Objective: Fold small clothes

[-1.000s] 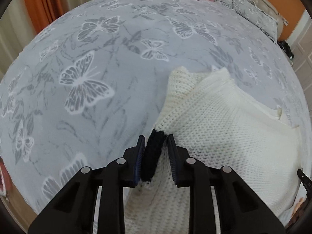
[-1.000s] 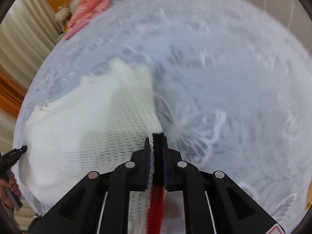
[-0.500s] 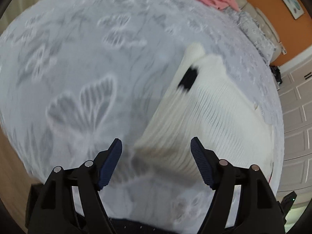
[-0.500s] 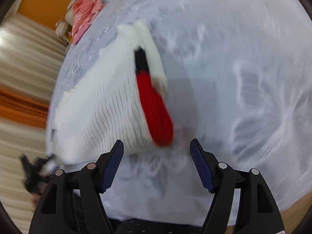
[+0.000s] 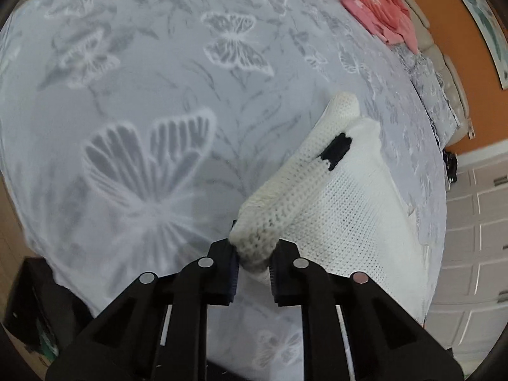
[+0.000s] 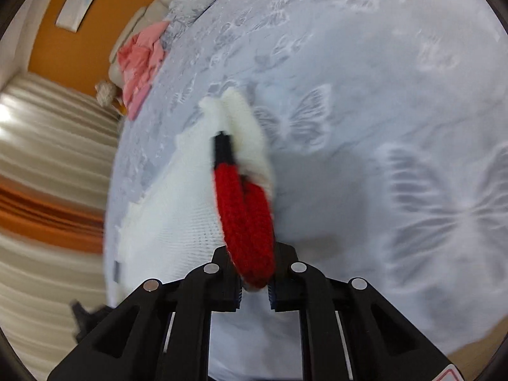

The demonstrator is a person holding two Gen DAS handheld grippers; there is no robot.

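A white knit sweater (image 5: 343, 209) lies folded on the bed, with a black patch (image 5: 336, 152) near its far end. My left gripper (image 5: 254, 266) is shut on a thick folded white edge of the sweater at its near left corner. In the right wrist view the same sweater (image 6: 177, 209) shows a red knit band (image 6: 247, 219) with a black tip (image 6: 223, 149). My right gripper (image 6: 255, 281) is shut on the near end of that red band.
The bed has a grey bedspread with white butterflies (image 5: 146, 165). A pile of pink clothes (image 5: 381, 16) lies at the far end near the pillows (image 5: 435, 95). White cupboard doors (image 5: 476, 222) stand to the right; striped curtains (image 6: 47, 165) are beyond the bed's other side.
Both grippers opened and let go of the sweater half a second ago. They have shut again on its near folded edge, left on white knit, right on the red band.
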